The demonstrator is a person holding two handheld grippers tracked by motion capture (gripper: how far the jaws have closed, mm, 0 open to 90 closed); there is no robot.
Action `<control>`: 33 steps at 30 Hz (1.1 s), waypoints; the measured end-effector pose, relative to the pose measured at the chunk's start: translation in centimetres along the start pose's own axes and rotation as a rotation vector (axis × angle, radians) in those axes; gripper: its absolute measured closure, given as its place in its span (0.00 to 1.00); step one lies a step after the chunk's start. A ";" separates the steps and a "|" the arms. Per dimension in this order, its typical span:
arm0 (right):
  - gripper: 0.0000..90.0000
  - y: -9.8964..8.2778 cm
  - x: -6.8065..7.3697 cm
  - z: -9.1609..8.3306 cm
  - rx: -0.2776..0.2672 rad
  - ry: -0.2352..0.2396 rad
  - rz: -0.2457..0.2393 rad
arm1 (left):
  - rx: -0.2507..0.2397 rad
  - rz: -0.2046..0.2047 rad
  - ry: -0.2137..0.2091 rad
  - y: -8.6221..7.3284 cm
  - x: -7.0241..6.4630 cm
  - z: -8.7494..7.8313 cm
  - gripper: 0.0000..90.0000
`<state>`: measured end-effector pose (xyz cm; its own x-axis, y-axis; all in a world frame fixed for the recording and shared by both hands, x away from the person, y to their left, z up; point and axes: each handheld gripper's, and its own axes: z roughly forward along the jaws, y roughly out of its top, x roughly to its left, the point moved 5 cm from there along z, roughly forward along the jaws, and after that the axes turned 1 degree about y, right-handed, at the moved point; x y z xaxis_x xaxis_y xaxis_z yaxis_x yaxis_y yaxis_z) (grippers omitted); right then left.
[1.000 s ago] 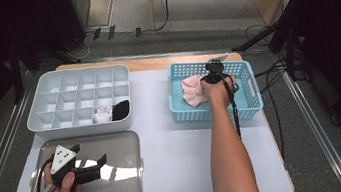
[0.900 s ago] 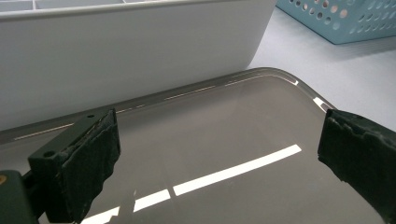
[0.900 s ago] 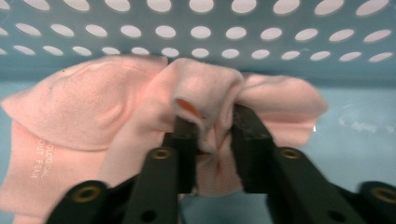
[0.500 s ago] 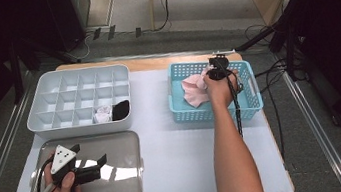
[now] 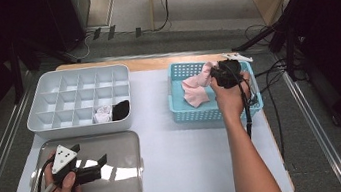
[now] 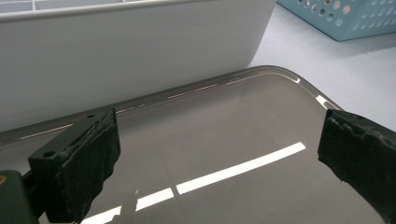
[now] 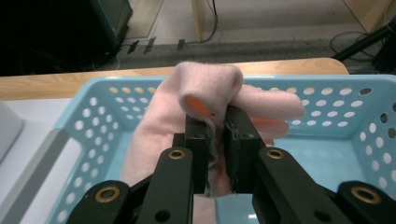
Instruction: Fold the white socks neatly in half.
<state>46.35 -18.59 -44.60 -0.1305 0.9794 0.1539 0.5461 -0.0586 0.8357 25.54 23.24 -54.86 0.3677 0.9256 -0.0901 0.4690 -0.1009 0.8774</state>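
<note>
Sock: pink sock (image 7: 205, 107), pinched between my right jaws, its folded top bulging above the pads and the rest hanging down toward the basket floor.
Right gripper: my right gripper (image 7: 215, 135) has just been closing, and now its jaws are clamped on the sock's cloth (only a thin fold of fabric parts the pads); in the high view it sits at (image 5: 226, 73), over the basket's far half.
Basket: blue perforated basket (image 5: 211, 115), at the table's right side; the sock hangs within its walls.
Left gripper: my left gripper (image 5: 88, 169) has its jaws spread wide with nothing between them, held over the tray.
Tray: grey tray (image 6: 224, 135), near left on the table, just in front of the divided box.
Box: white divided box (image 5: 78, 99), with a white bundle (image 5: 104, 114) and a black bundle (image 5: 121, 110) in neighbouring compartments of its near row.
</note>
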 end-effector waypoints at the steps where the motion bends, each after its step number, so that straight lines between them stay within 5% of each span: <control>1: 0.90 -0.1 0.1 -0.4 -0.005 0.007 -0.008 | 0.000 0.000 0.000 0.0 0.0 0.0 0.00; 15: 0.90 -3.0 3.3 -7.4 -0.099 0.131 -0.082 | 0.003 0.003 0.002 0.0 0.1 0.0 0.00; 33: 0.90 -10.9 4.6 -13.0 -0.096 0.224 -0.091 | 0.004 0.005 0.005 0.0 0.0 0.0 0.00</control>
<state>29.08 -15.97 -46.12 -0.3615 0.9148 0.1802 0.4441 -0.0010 0.8960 25.54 23.24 -54.86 0.3657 0.9270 -0.0836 0.4706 -0.1066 0.8759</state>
